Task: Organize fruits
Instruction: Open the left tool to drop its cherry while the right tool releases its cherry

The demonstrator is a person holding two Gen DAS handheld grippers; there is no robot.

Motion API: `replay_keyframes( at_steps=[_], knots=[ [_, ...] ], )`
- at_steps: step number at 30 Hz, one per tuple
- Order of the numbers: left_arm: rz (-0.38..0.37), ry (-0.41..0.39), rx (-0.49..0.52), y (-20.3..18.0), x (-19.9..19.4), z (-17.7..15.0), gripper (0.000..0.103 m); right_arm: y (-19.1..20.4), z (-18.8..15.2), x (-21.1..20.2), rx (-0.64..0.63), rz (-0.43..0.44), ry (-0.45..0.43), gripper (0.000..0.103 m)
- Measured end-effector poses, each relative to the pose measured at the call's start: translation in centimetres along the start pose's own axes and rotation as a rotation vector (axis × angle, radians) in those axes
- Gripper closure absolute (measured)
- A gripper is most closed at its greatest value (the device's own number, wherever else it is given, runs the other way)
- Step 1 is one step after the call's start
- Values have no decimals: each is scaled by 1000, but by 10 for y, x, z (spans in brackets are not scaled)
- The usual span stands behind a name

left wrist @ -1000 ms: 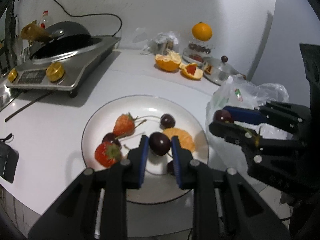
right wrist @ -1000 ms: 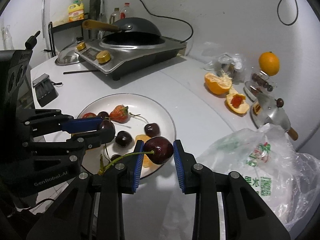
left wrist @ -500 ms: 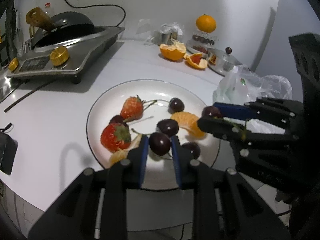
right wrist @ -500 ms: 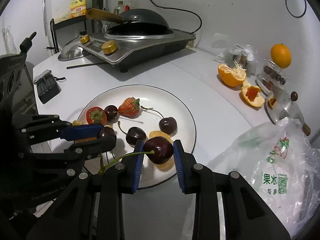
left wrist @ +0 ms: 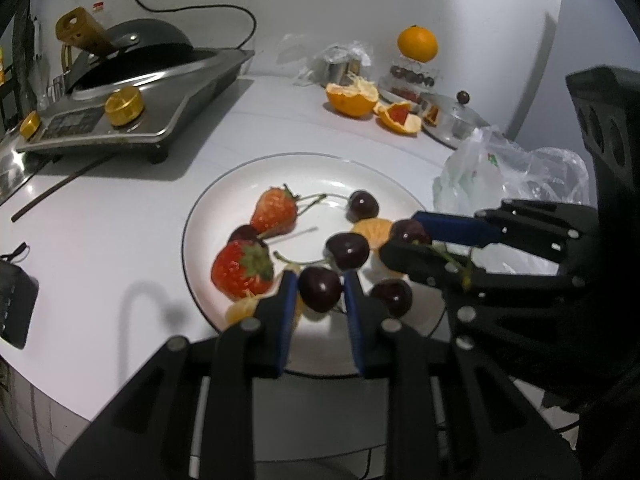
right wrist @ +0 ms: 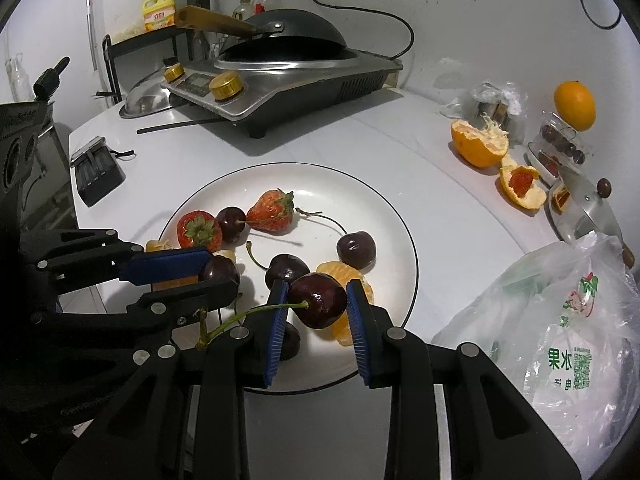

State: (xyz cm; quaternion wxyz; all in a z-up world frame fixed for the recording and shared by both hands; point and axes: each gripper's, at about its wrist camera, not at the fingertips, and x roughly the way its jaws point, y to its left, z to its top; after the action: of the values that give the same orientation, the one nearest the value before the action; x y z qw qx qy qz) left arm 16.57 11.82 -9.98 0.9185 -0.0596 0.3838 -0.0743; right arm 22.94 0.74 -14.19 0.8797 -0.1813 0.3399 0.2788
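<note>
Each hand-held gripper – left point(left wrist: 320, 292), right point(right wrist: 316, 304) – pinches 1 cherry over the plate point(right wrist: 400, 232), likely to set it with the other fruit.

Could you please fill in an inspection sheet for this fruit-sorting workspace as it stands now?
Surface: white table, lit, partly shadowed.
Job's things: white plate holds two strawberries, loose cherries and orange segments.
Clutter: orange peels, whole orange, plastic bag, glass lid, black case.
Grippers: left gripper shut on a cherry; right gripper shut on a stemmed cherry; both over the plate.
Cables: black cord hangs on the wall behind the cooker.
Surroundings: wok on the cooker; bottles on a rack.
</note>
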Motion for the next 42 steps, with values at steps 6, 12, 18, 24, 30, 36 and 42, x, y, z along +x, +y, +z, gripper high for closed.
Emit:
replay_keyframes(
  at_steps=[6, 12, 18, 24, 30, 36, 42],
  knots=[
    [7, 2, 4, -1, 0, 0, 77, 0, -1, 1, 6, 5, 2, 72],
    [11, 8, 11, -3, -1, 0, 73, -1, -2, 1, 13, 3, -1, 71],
    [24, 9, 9, -5, -3, 1, 72, -5, -3, -3, 18, 2, -6, 69],
    [46, -1, 3, -7, -7, 1, 61, -8, -3, -12, 25, -12, -25, 63],
    [53, -22, 2, -12, -16, 2, 52, -16, -6, -26, 42, -29, -52, 60],
    [67, -49, 8, -19, -29, 3, 52, -18, -9, -42, 52, -41, -80, 60],
    [72, -81, 17, -27, -45, 4, 51, -19, -12, -63, 57, -59, -118, 60]
  ],
)
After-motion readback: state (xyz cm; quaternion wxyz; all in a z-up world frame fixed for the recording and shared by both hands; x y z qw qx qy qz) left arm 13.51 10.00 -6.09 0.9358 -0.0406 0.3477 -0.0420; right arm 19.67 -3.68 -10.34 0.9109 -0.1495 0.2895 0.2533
